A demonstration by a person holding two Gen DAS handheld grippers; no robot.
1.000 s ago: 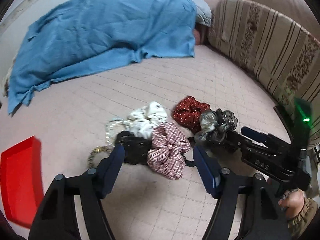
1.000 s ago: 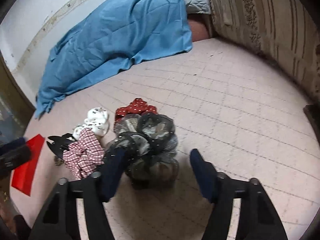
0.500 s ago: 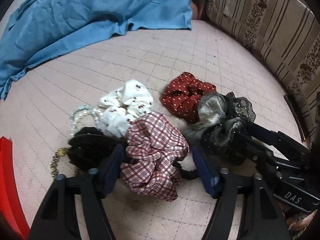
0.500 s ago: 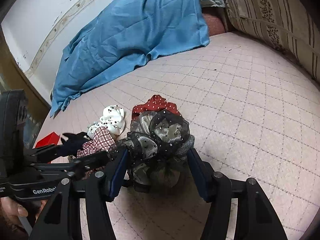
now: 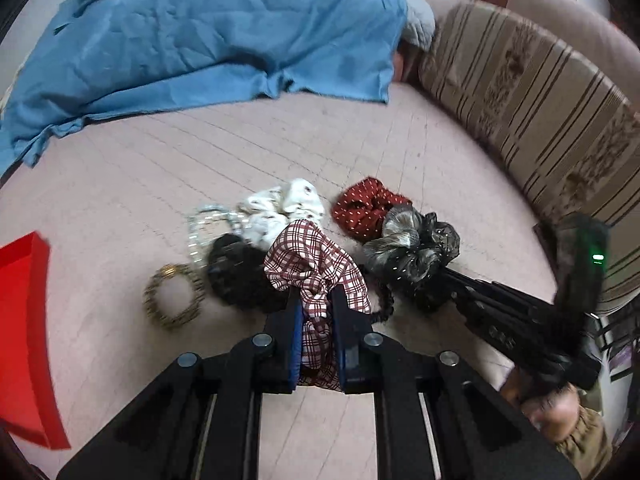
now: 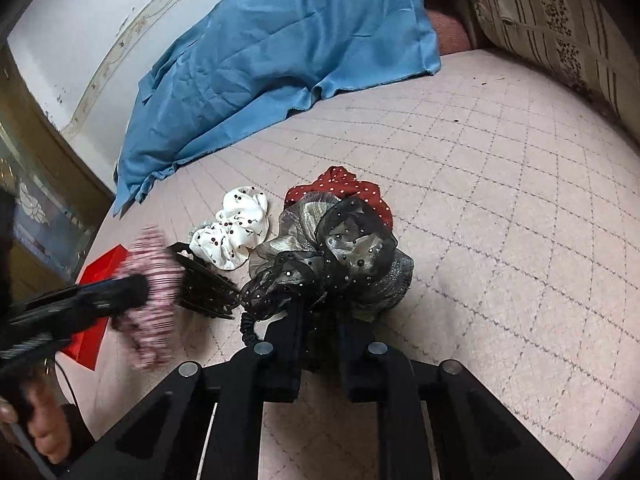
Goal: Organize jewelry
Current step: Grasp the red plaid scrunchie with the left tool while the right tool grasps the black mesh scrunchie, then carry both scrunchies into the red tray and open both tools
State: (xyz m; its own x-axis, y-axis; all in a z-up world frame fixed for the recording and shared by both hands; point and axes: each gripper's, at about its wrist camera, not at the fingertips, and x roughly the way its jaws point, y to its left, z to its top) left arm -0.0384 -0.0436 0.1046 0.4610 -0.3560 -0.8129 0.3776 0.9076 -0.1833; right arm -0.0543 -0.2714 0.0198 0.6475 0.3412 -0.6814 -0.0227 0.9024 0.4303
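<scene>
Since both sets of fingers were spread 0.5 s ago, both have now clamped | left gripper [image 5: 315, 316] pinches plaid scrunchie [image 5: 316, 268] lower centre of left view, lifting toward red tray [image 5: 24, 320] at left edge | right gripper [image 6: 322, 320] pinches black-grey scrunchie [image 6: 340, 256] centre of right view | sorting can proceed

A home bedroom: pink quilted mattress [image 6: 500, 208], blue blanket [image 6: 280, 48] at 11 o'clock, striped cushion [image 5: 540, 112] at 2 o'clock.
</scene>
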